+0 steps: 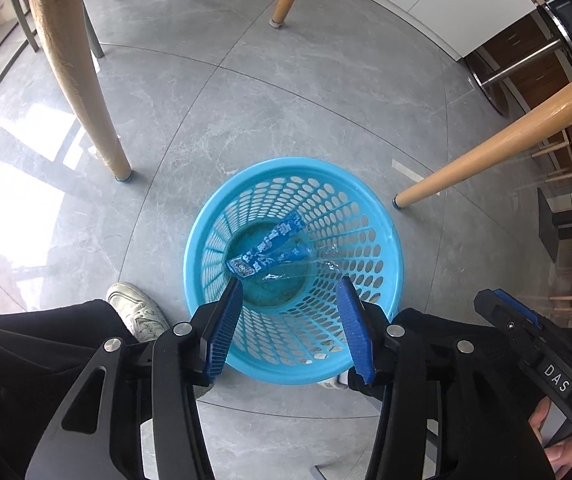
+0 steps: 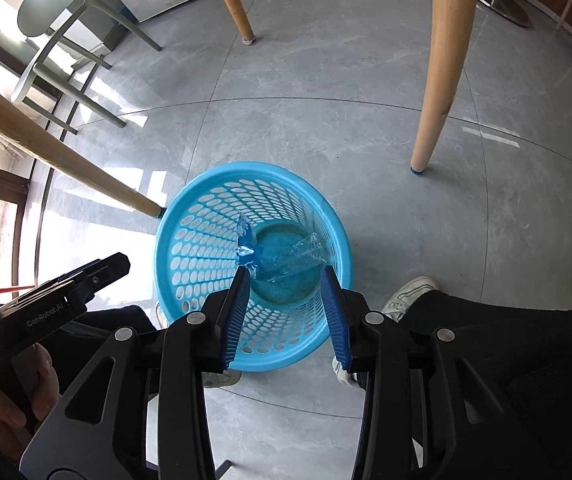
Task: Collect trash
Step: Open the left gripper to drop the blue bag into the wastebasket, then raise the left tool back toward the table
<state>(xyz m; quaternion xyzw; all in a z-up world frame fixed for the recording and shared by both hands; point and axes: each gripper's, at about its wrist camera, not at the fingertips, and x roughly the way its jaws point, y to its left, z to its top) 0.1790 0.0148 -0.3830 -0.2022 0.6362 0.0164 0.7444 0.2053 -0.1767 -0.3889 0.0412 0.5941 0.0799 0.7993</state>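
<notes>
Grey floor tiles (image 1: 286, 92) bear a blue basket (image 1: 201, 236) holding wrappers (image 1: 269, 246) beneath both grippers' empty, parted jaws.

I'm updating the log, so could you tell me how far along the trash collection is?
Done: a blue wrapper and a clear plastic wrapper are inside the blue basket. In hand: nothing; the left gripper and right gripper are open above it. Left: no other trash shows on the floor.

Both my wrist cameras are looking steeply down from close above, side by side, sharing the blue basket (image 1: 205, 216) (image 2: 189, 200) on the grey floor (image 1: 306, 100) (image 2: 326, 100).
</notes>
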